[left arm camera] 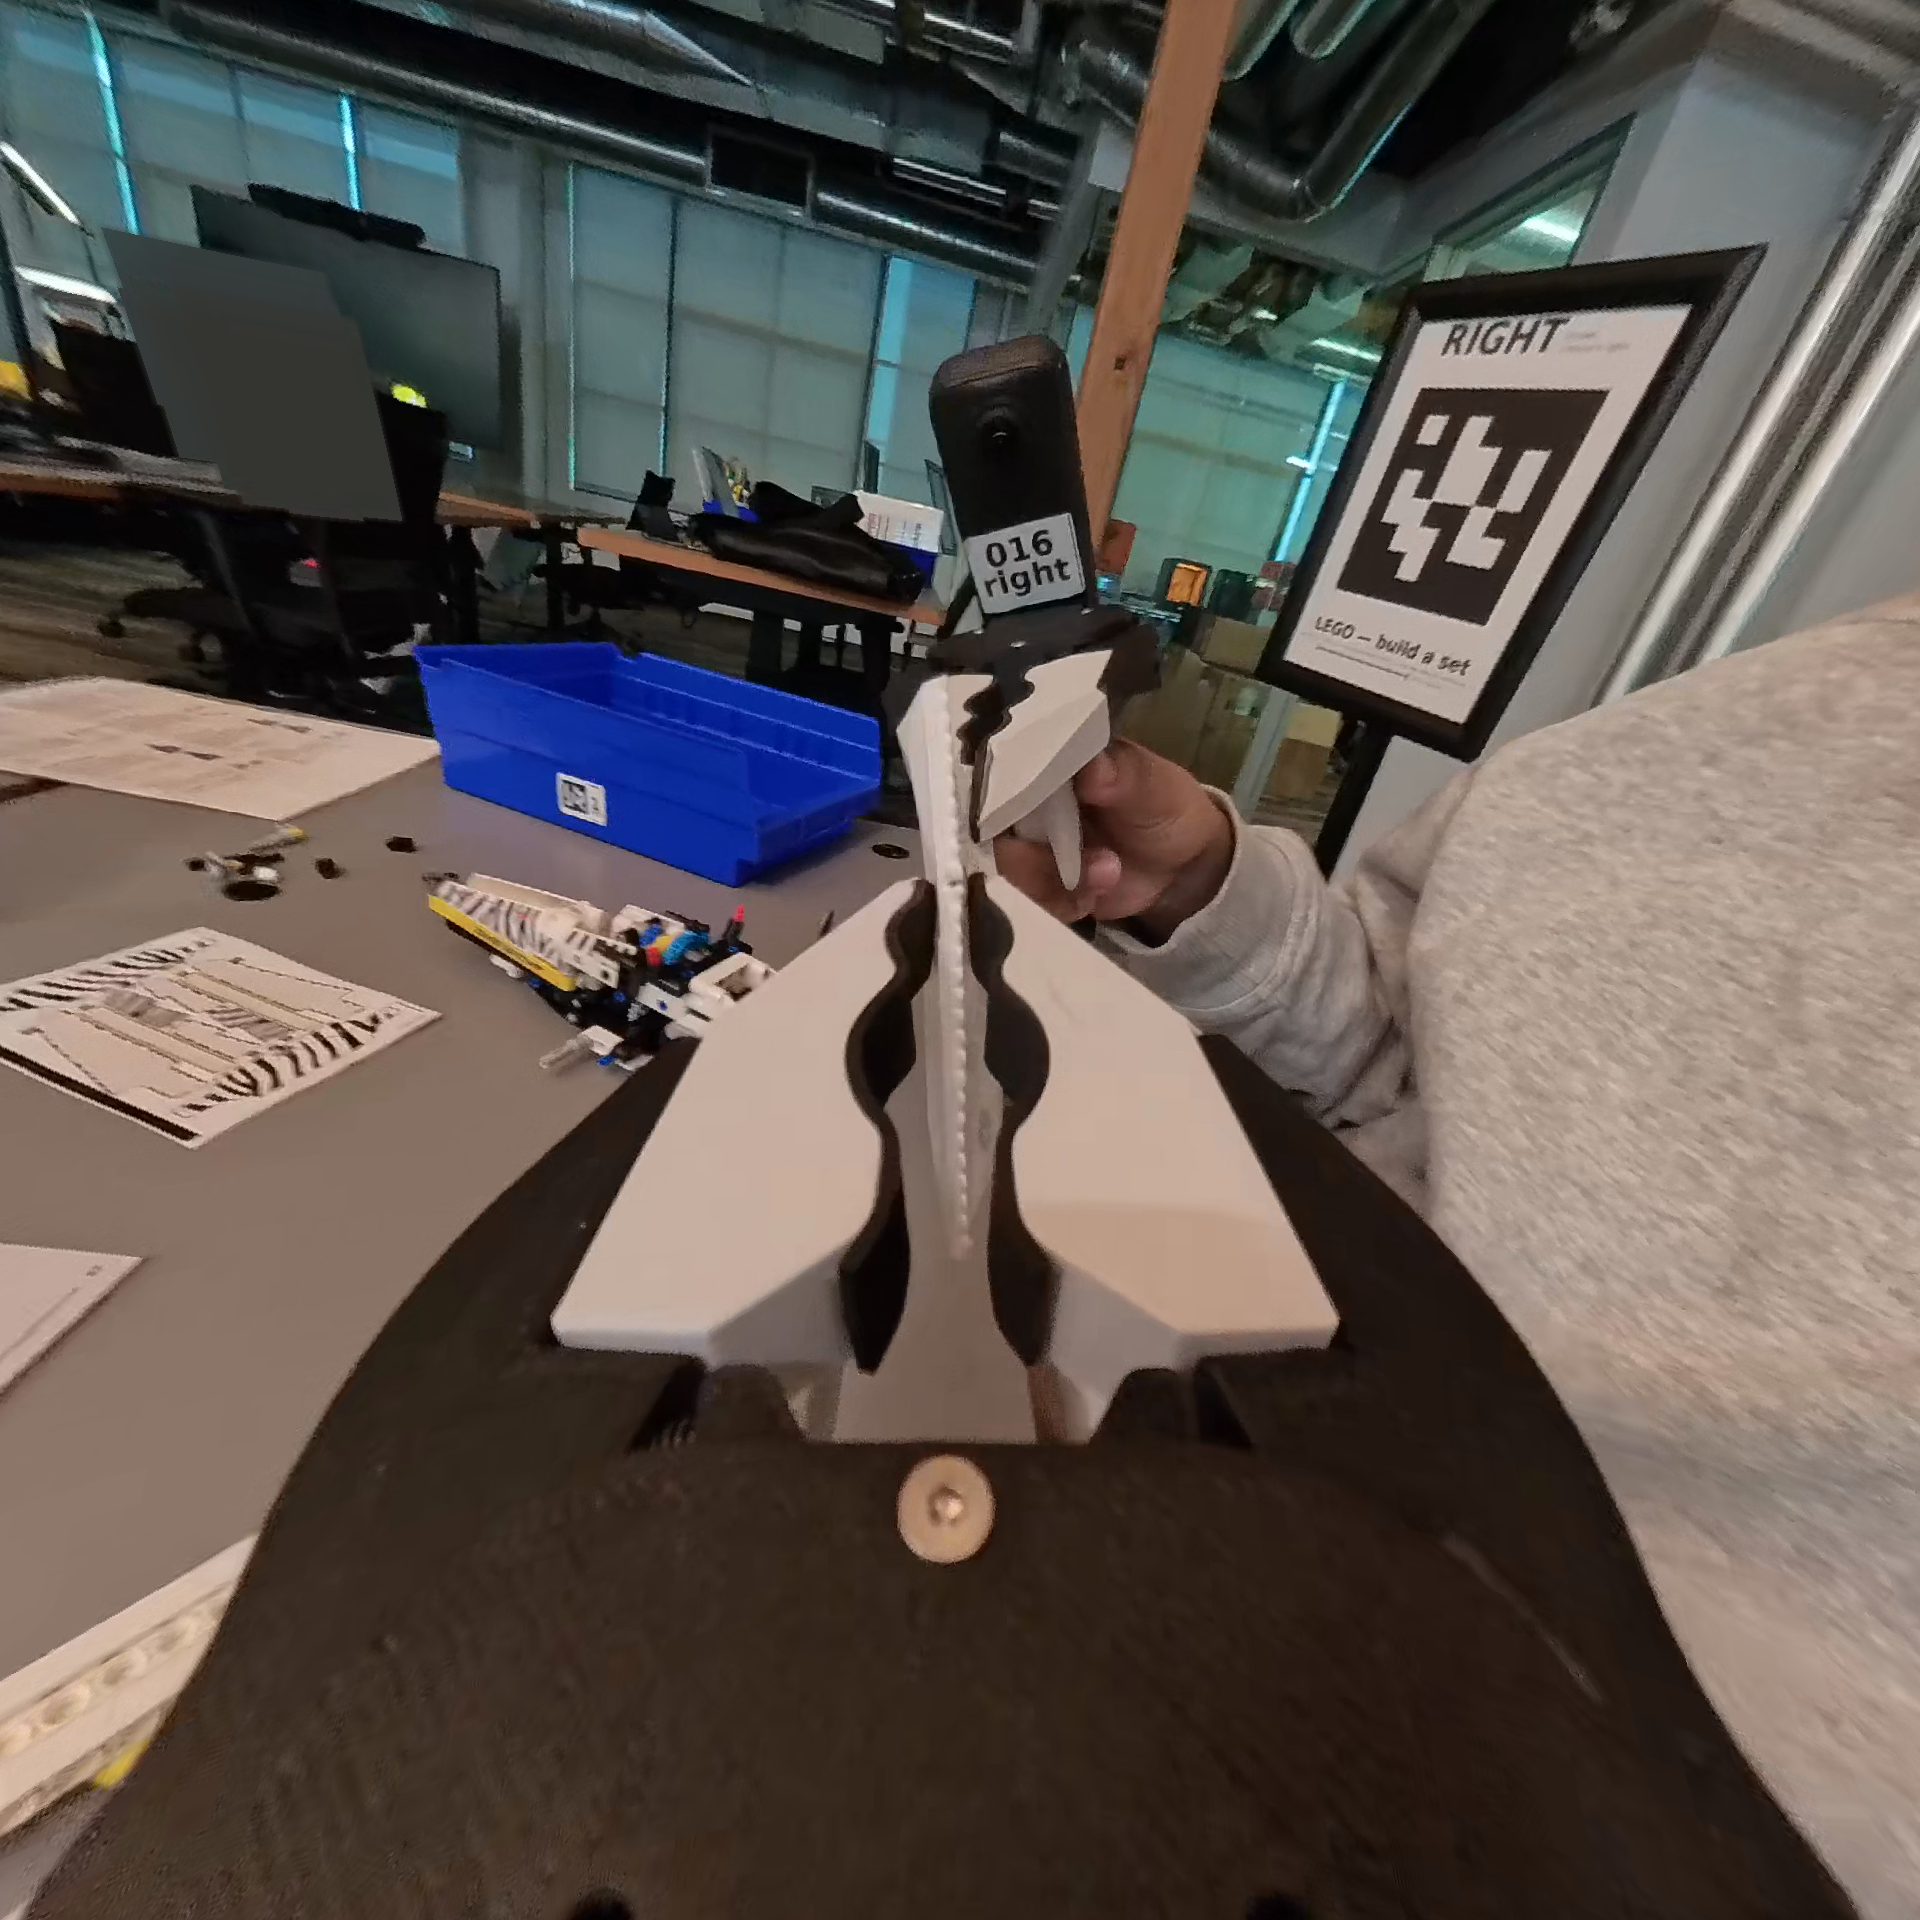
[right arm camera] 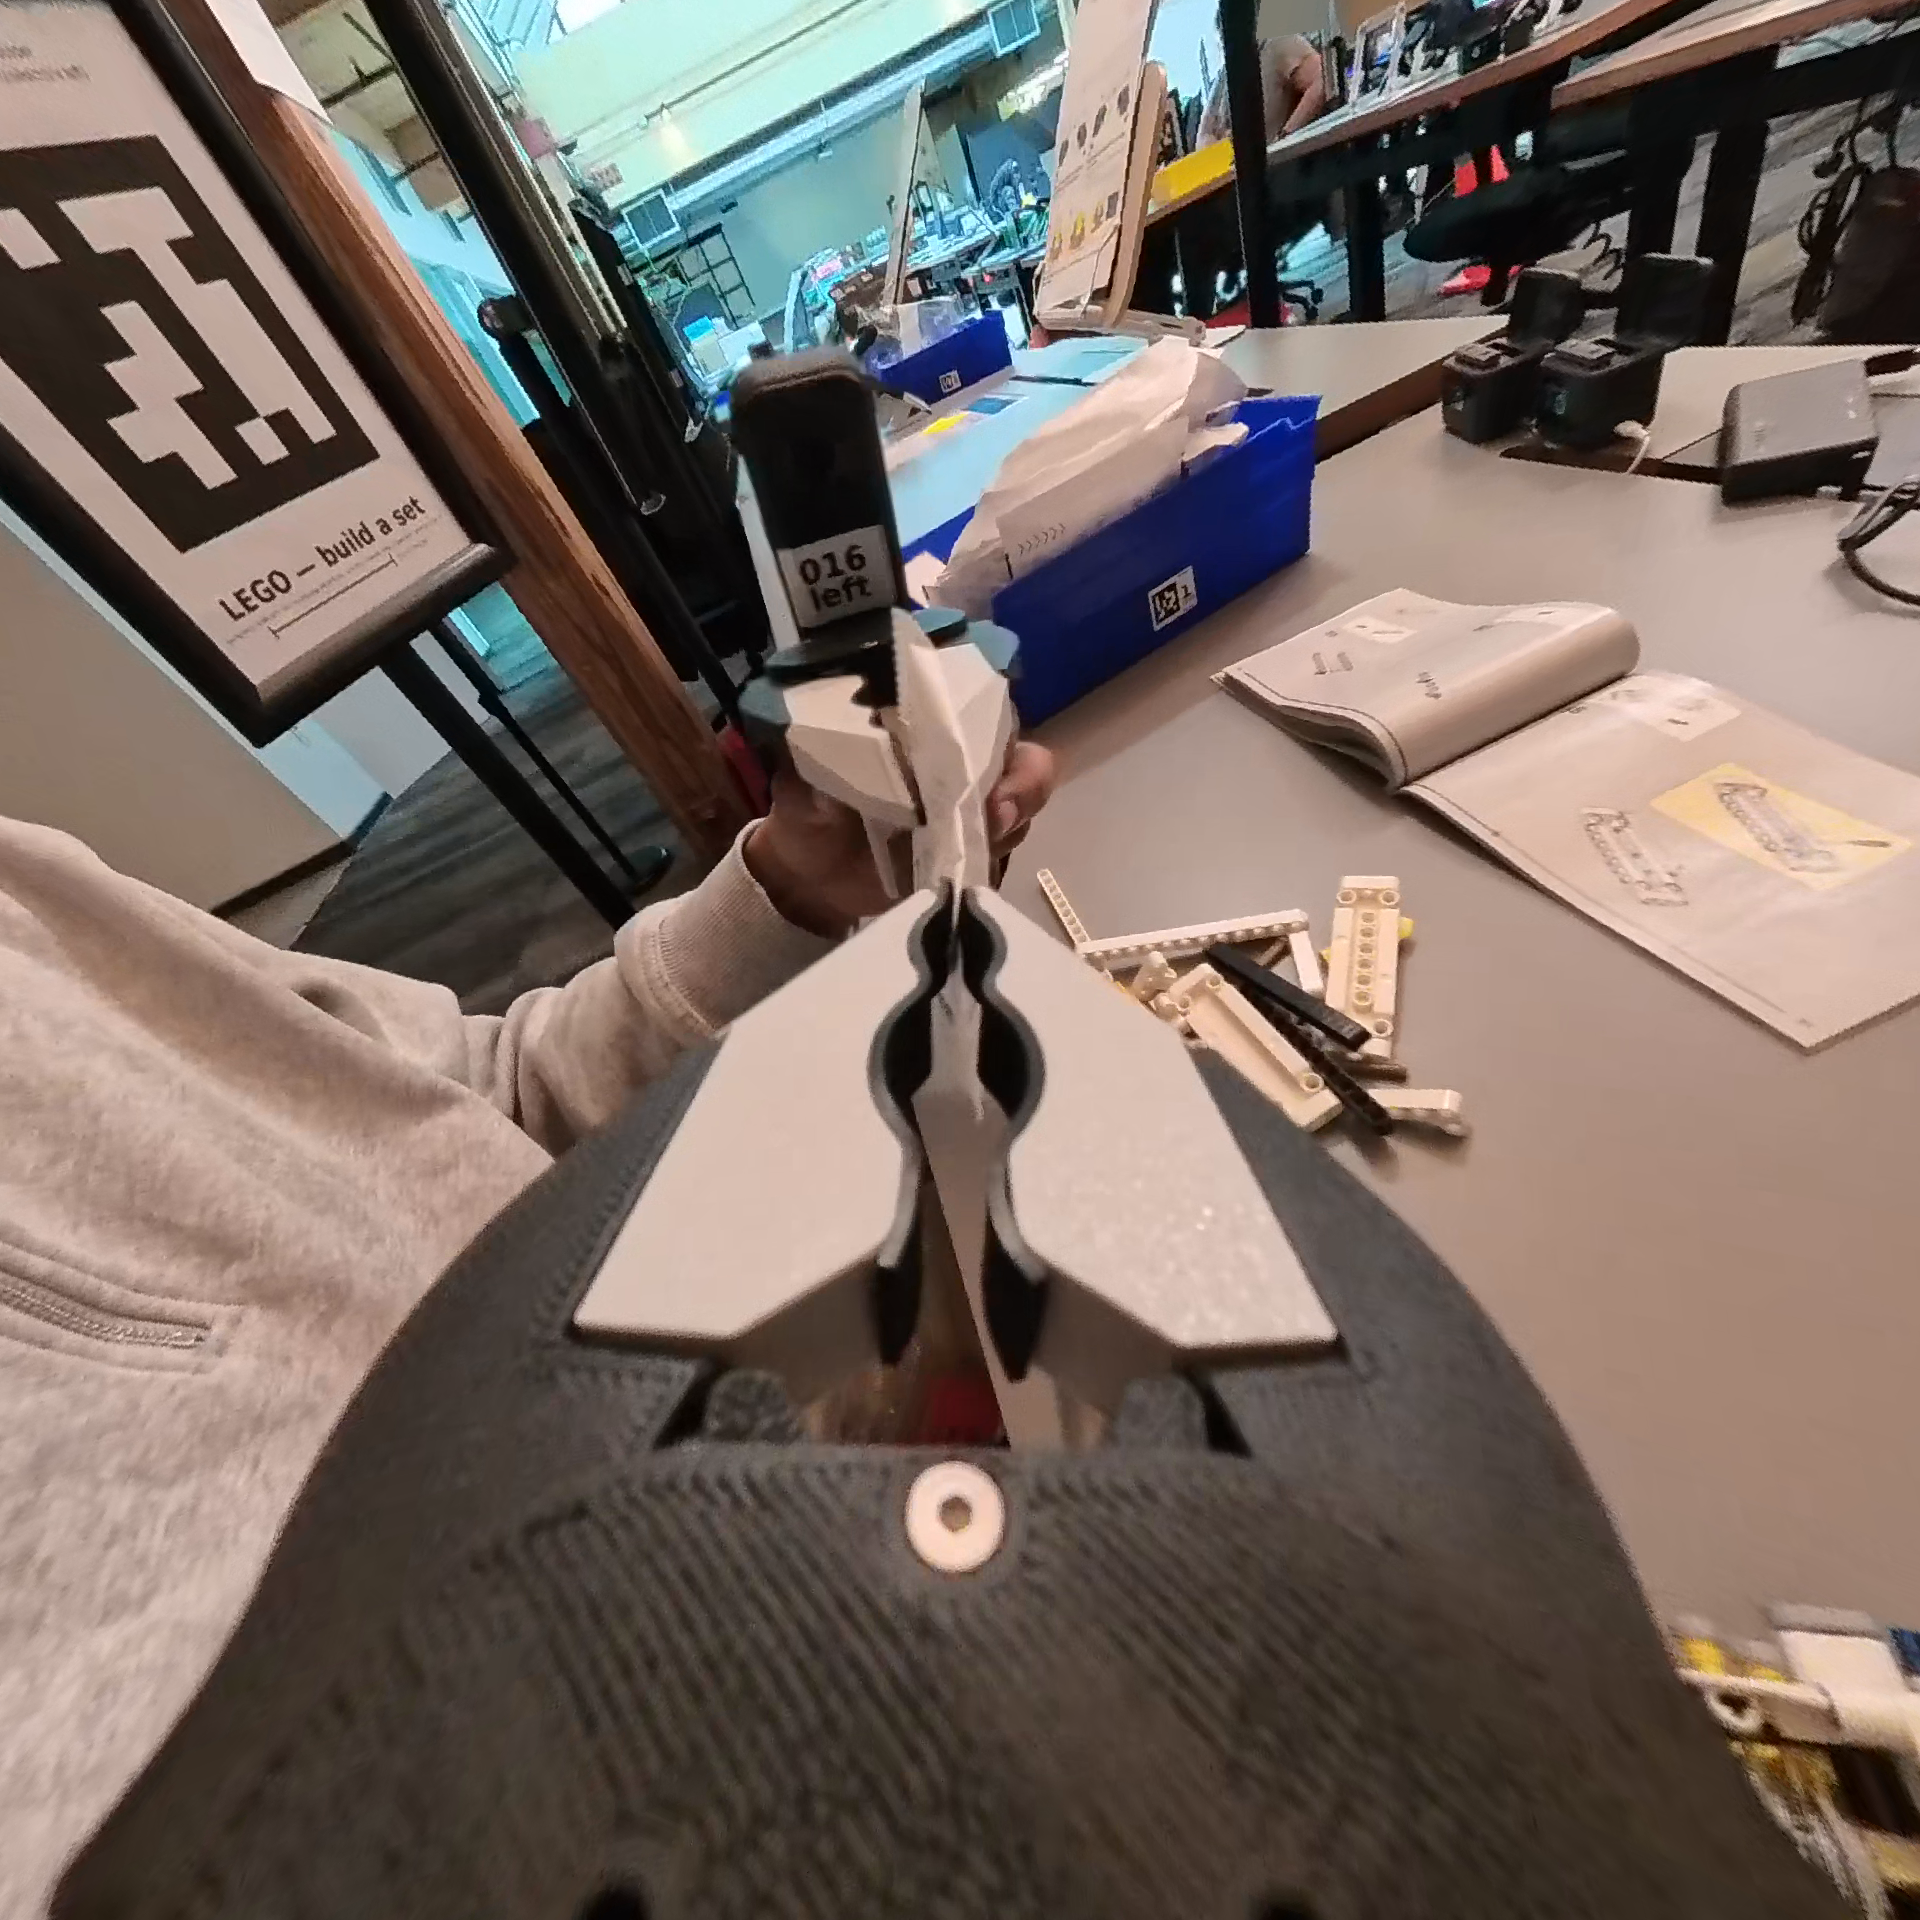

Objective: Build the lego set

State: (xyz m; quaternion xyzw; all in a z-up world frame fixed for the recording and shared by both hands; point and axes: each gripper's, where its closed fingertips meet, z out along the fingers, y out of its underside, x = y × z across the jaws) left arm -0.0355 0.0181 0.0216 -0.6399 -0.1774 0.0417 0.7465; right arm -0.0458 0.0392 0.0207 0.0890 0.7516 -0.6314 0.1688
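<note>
White and studded, a long Lego beam runs between the two grippers, held up over the near edge of the grey table. In the left wrist view the left gripper has its jaws pressed together on the beam's near end, and the right gripper, gripped by a hand in a grey sleeve, clamps the far end. Farther left on the table lie the partly built zebra-striped Lego model, a blue bin, a sticker sheet and small black pieces. A framed marker sign stands behind.

From the right wrist view the same beam passes edge-on between the right gripper fingers, which are closed on it, and reaches the left gripper, also closed on it. Just right of the grippers, loose white and black Lego beams lie in a heap on the table, with an open instruction booklet beyond and a blue bin stuffed with white bags.
</note>
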